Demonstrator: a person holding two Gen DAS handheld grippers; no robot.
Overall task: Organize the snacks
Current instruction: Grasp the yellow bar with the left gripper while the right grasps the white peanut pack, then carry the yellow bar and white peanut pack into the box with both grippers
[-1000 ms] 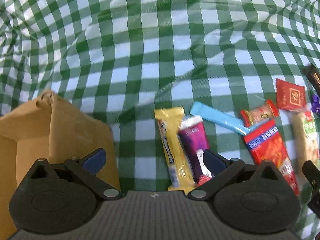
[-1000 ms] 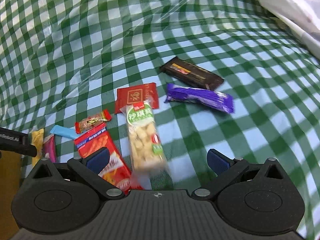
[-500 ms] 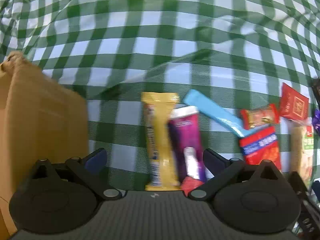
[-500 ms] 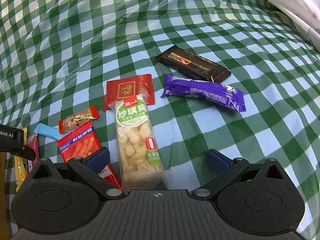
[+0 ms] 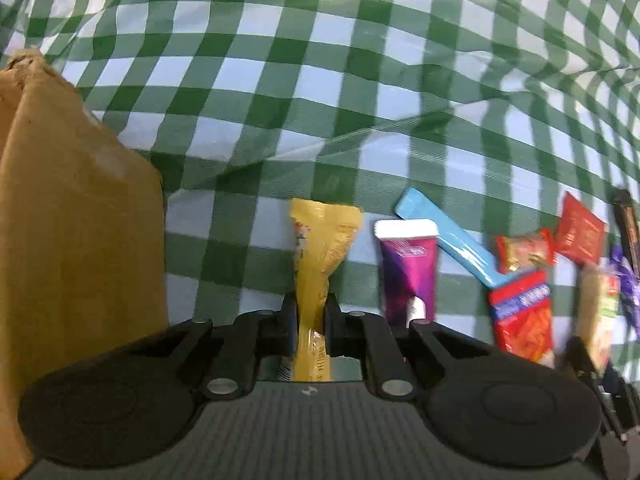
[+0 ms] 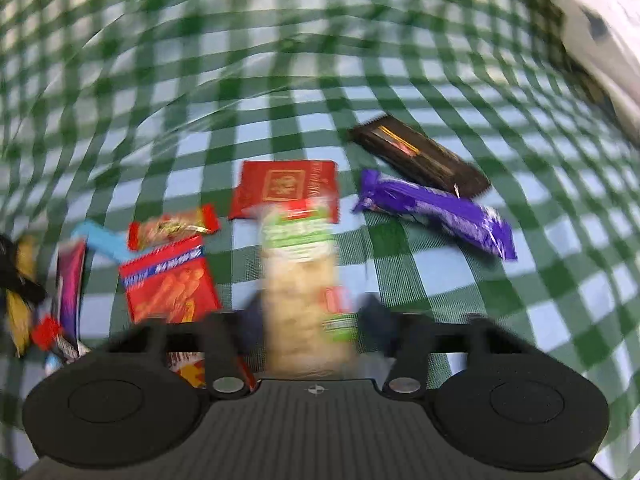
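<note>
My left gripper (image 5: 311, 312) is shut on the yellow snack bar (image 5: 320, 248), pinching its near half. The cardboard box (image 5: 76, 224) stands just left of it. A purple pouch (image 5: 408, 268) and a blue stick (image 5: 452, 240) lie to the right. In the blurred right wrist view, my right gripper (image 6: 308, 320) has its fingers close on both sides of the green-labelled peanut bar (image 6: 300, 276). Whether it grips the bar is unclear. A red cracker pack (image 6: 168, 280) lies to its left.
On the green checked cloth (image 6: 280, 80) lie a red square packet (image 6: 286, 188), a small red candy (image 6: 172, 228), a purple bar (image 6: 440, 212) and a dark chocolate bar (image 6: 420, 160). A white patterned cloth (image 6: 592, 28) sits at the far right.
My left gripper has moved onto the yellow bar and closed on it. My right gripper has moved forward over the peanut bar and its fingers have drawn in around it.
</note>
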